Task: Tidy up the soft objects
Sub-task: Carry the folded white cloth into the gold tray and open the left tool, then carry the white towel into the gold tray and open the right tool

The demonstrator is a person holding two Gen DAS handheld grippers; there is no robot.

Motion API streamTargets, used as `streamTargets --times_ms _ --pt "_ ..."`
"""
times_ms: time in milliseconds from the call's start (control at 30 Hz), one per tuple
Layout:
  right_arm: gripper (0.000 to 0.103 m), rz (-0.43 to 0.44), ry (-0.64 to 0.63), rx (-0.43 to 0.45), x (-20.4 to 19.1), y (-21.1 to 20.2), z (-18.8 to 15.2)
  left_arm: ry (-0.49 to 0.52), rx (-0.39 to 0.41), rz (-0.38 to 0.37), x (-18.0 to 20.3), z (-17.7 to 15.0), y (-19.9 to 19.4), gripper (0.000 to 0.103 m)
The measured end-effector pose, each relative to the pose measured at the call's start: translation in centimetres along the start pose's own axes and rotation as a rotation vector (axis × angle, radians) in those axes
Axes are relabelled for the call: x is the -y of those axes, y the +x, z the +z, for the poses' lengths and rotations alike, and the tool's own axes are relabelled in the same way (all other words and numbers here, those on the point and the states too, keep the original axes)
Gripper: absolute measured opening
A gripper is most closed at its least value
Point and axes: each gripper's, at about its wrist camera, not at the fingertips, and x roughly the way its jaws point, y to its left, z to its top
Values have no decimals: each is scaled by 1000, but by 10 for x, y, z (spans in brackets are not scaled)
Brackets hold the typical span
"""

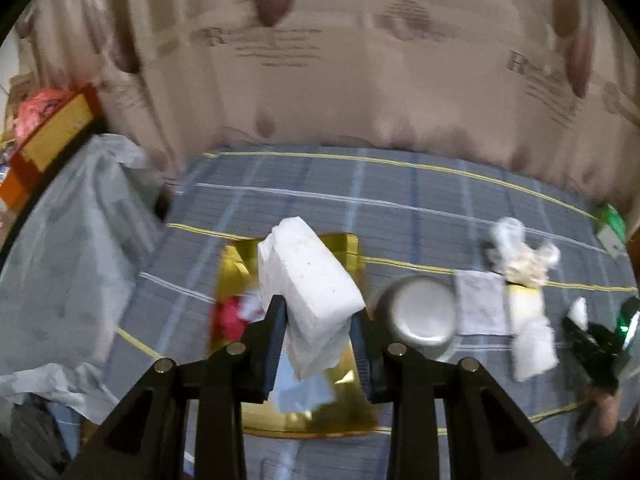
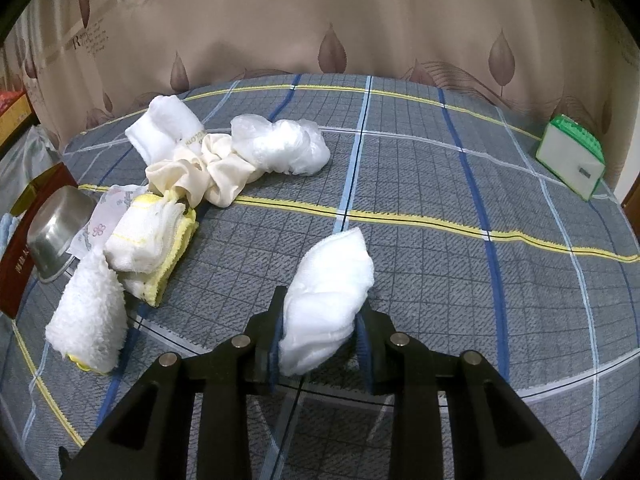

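White soft bundles pinched in both grippers — sorting under way.
Left wrist: left gripper clamps white tissue pack above gold box — release low, centred. Right wrist: right gripper pinches white cloth over checked bedcover.

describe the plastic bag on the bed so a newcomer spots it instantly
On the grey plaid bedspread, look at the pile of cloths near the curtain. The plastic bag lies at its right end, touching a cream scrunchie. It alone is glossy, translucent and crinkled; its neighbours are matte fabric.
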Motion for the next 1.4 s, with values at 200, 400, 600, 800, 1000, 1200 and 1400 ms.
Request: streamTargets --times_ms 200,400,600,800,1000,1200,1400 --pt "29 -4 -2 0 0 0 0 -15 0 97 -42 1 25 32" --pt "29 -17 -11 -1 -3 0 -1 5 -22 107 -52 2 58 32" --pt "29 -22 -14 -1 -3 0 -1 66 -57 122 -46 8 91 32" --pt "29 -33 -20 -1 -4 1 -1 49 -129 103 -45 9 125 35" --pt "29 -35 -21 -1 -4 1 -2 16 -164 58 -46 5 140 40" --pt "29 -36 -22 -1 -4 1 -2 -55 -199 -51 -55 3 136 53" --pt "29 -39 -24 -1 -3 1 -2 -55 -195 -108 -55 -3 122 53"
